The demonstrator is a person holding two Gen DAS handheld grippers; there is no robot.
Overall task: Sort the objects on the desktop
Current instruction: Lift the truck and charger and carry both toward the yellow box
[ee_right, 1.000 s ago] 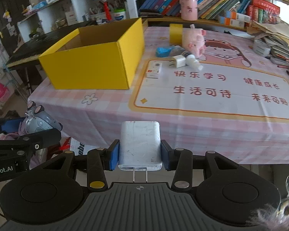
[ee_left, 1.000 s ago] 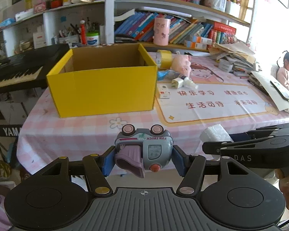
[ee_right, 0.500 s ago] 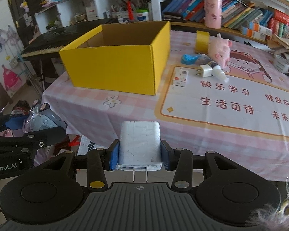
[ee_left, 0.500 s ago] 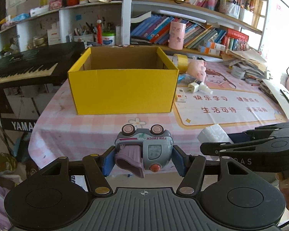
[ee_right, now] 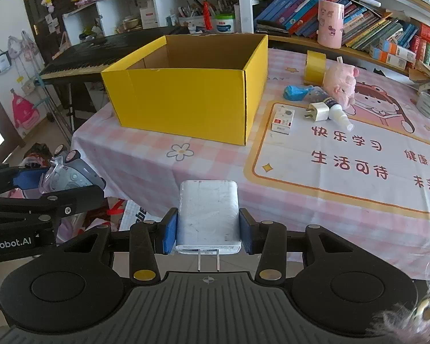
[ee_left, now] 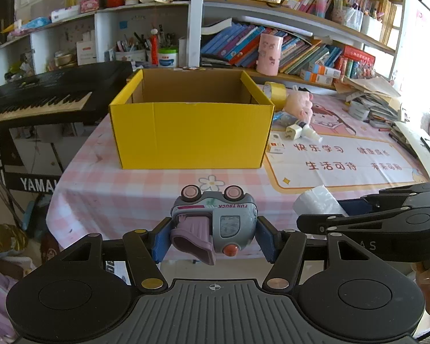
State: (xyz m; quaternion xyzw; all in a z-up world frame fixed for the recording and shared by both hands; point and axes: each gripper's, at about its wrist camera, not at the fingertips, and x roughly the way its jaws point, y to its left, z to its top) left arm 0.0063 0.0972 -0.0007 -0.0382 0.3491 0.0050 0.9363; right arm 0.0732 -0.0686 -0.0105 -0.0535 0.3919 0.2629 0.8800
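Your left gripper is clamped on a rounded, glossy plastic toy truck, grey-blue with a lilac scoop and pink wheels, held off the near edge of the table. Your right gripper pinches a smooth, white, boxy charger, its two metal prongs facing you. Ahead on the pink checked tablecloth stands the open, matte yellow cardboard box.

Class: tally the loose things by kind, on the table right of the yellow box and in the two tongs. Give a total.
White chargers: 2
Toy trucks: 1
Plush pigs: 1
Tape rolls: 1
Spray bottles: 1
Small white boxes: 1
Blue crumpled item: 1
Total: 8
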